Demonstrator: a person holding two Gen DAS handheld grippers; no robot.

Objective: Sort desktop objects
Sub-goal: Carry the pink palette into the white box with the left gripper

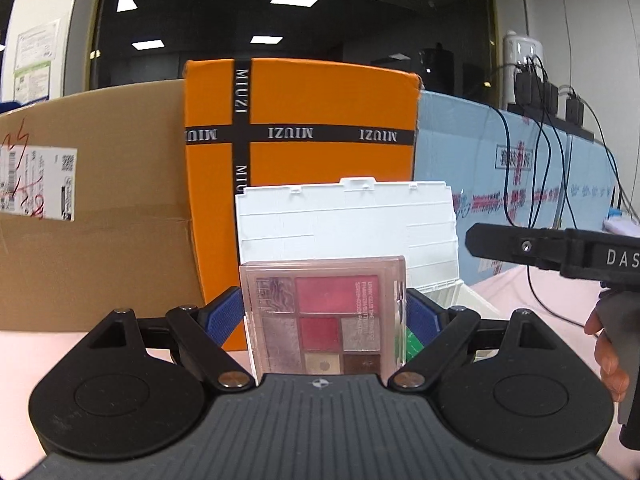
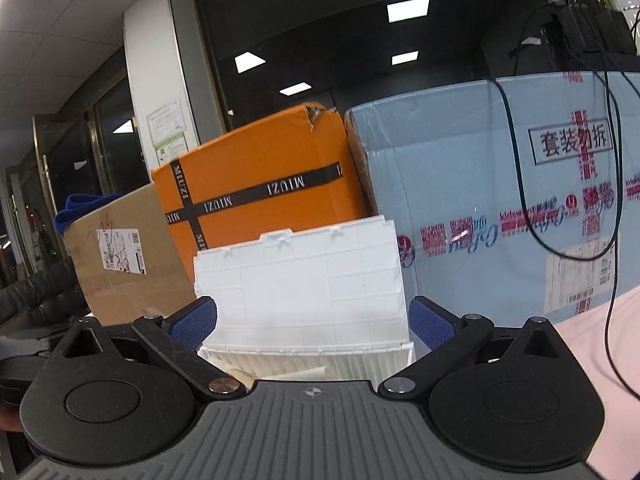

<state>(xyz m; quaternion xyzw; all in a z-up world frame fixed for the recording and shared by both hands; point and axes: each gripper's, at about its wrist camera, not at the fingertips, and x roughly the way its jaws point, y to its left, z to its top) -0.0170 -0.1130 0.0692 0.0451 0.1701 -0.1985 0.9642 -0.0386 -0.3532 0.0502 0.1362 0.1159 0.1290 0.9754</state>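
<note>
Showing the left gripper (image 1: pixel 324 312) clamped on an eyeshadow palette (image 1: pixel 324 316), which is held upright by its two side edges in front of the white storage box (image 1: pixel 348 224) with its raised lid. The right gripper (image 2: pixel 312 324) is seen with fingers apart and nothing between them, directed at the same box. The palette is judged light, rigid and smooth-cased, hence prone to slipping; its pressed powders are probably fragile, so edge contact is preferred.
</note>
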